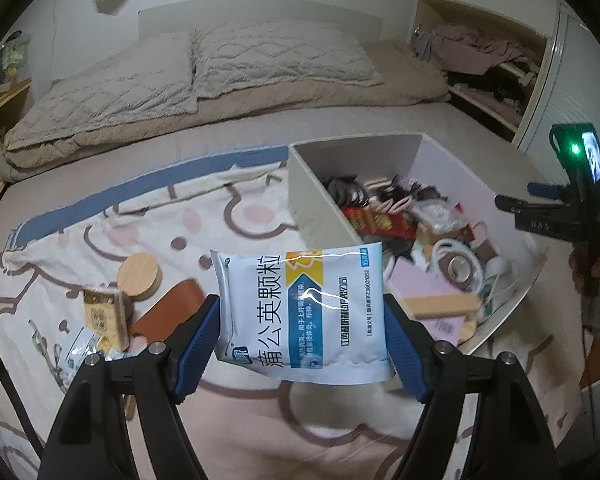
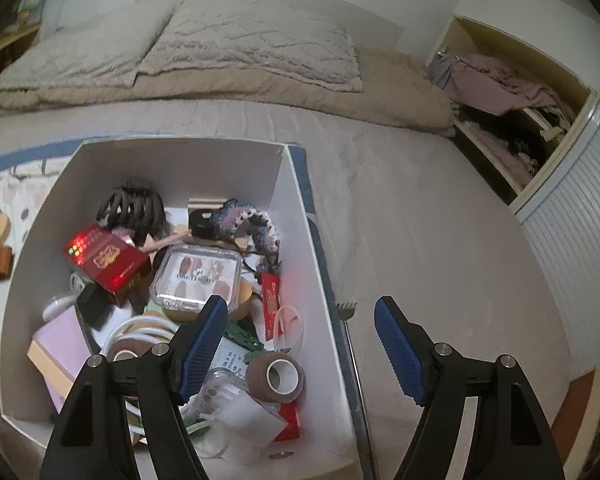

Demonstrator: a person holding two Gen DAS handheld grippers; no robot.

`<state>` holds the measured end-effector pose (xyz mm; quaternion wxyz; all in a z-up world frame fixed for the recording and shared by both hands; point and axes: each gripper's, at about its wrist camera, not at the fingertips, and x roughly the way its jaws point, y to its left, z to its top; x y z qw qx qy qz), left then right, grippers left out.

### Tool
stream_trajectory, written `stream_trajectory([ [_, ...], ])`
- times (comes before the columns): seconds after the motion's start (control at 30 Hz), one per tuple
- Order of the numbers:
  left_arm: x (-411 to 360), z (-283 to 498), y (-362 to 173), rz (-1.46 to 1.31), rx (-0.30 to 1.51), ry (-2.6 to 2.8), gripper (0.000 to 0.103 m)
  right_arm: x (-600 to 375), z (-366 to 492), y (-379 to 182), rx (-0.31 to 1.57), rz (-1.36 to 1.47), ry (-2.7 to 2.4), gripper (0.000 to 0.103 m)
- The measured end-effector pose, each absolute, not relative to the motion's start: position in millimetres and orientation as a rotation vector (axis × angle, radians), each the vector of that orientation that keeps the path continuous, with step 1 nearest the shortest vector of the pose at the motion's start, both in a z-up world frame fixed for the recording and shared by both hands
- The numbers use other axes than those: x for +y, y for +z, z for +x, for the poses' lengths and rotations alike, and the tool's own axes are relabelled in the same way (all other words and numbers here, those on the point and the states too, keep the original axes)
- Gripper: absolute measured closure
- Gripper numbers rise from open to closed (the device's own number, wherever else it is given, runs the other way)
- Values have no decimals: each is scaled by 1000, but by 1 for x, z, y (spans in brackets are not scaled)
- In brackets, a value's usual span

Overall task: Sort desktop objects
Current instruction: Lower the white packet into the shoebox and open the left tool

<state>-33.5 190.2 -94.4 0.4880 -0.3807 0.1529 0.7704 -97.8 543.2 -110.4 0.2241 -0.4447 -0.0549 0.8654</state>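
Gripping a white-and-blue medicine sachet (image 1: 302, 312) by its two side edges, the left claw (image 1: 302, 344) holds it clear above the patterned blanket (image 1: 100, 240), just left of the white box (image 1: 452, 168); the right claw (image 2: 300, 344) hangs spread and empty above the box's right wall (image 2: 300, 216), one finger over the cluttered inside, the other over bare bed (image 2: 440, 220); left of the box lie a wooden lid (image 1: 139, 276) and a brown leather piece (image 1: 168, 308).
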Motion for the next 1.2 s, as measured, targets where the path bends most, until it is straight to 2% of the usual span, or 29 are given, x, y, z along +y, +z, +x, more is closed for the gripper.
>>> stream_trajectory([
  [0.3,235,-20,-76,-876,363,1856,25,576,-88,-107,8,-1154,2388,27],
  [0.6,317,0,-66,-864,413,1839,25,621,-83,-121,135,-1131,2341,27],
  [0.73,350,1,-63,-909,370,1809,25,642,-73,-127,266,-1083,2375,27],
  [0.83,375,5,-61,-917,359,1803,25,657,-69,-131,290,-1061,2394,27],
  [1.0,411,8,-66,-947,353,1800,25,680,-63,-141,313,-1055,2372,27],
  [1.2,446,5,-83,-1040,371,1786,25,712,-53,-156,433,-1053,2316,27],
])
